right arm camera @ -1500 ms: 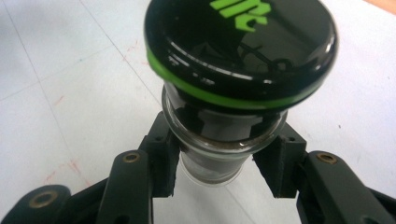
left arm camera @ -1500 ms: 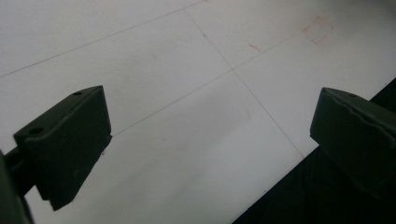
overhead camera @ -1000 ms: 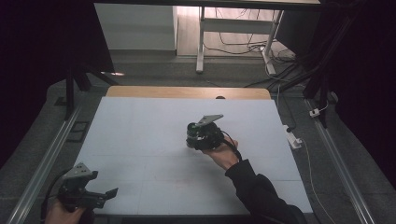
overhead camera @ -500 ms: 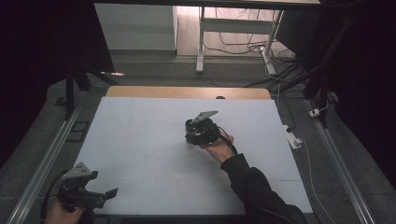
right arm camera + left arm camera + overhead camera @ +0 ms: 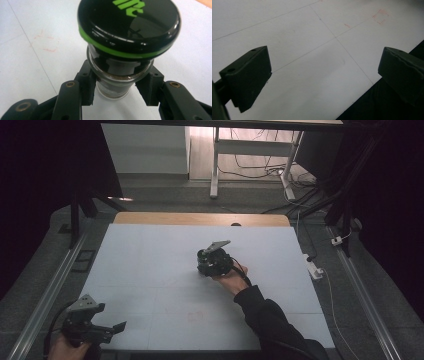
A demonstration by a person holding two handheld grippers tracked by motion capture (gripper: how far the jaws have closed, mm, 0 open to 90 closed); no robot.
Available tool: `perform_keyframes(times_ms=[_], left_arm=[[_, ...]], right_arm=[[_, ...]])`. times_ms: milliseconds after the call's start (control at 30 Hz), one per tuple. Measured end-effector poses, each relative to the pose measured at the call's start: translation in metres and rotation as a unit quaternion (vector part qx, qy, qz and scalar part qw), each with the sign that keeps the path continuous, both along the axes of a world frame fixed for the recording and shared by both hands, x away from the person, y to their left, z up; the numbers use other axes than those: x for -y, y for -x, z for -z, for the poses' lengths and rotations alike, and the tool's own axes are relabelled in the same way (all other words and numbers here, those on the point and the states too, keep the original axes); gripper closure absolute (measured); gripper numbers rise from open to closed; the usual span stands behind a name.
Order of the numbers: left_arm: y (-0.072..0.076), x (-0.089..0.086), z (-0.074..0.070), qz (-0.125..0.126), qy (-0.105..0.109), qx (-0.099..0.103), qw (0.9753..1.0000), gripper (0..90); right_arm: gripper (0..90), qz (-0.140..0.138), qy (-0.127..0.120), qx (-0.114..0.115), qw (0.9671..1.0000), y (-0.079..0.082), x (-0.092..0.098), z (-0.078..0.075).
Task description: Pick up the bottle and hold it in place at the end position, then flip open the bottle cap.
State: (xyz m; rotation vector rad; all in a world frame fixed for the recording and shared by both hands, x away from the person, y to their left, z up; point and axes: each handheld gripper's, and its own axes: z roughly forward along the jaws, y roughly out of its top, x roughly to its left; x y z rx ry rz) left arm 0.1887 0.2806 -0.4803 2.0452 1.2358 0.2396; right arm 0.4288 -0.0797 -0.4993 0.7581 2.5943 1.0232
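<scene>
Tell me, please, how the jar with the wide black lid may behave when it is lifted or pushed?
The jar looks like clear glass, so probably stiff, slippery and breakable. Its lid is much wider than the body, so it may be top-heavy and tip easily. The right claw holds the narrow round body, which might turn between the pads.

One jar, two grippers, one white table.

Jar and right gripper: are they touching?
Touching. In the right gripper view, the right gripper has both jaws pressed against the glass sides of the jar, below its black lid.
</scene>
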Motion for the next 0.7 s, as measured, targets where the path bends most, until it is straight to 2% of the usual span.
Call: perform_keyframes(times_ms=[467, 533, 700], left_arm=[[-0.0001, 0.0003, -0.0001, -0.002, -0.001, -0.001, 1.0, 0.0], [-0.0004, -0.0018, 0.0, -0.011, 0.004, -0.002, 0.9999, 0.0], [-0.0003, -0.0033, -0.0008, -0.015, 0.015, 0.001, 0.9998, 0.0]], right_arm=[[52.7, -0.004, -0.005, 0.007, 1.0, 0.0014, 0.0012, 0.0027], [52.7, -0.004, -0.004, 0.006, 1.0, 0.0012, 0.0016, 0.0026], [52.7, -0.004, -0.006, 0.007, 1.0, 0.0012, 0.002, 0.0031]])
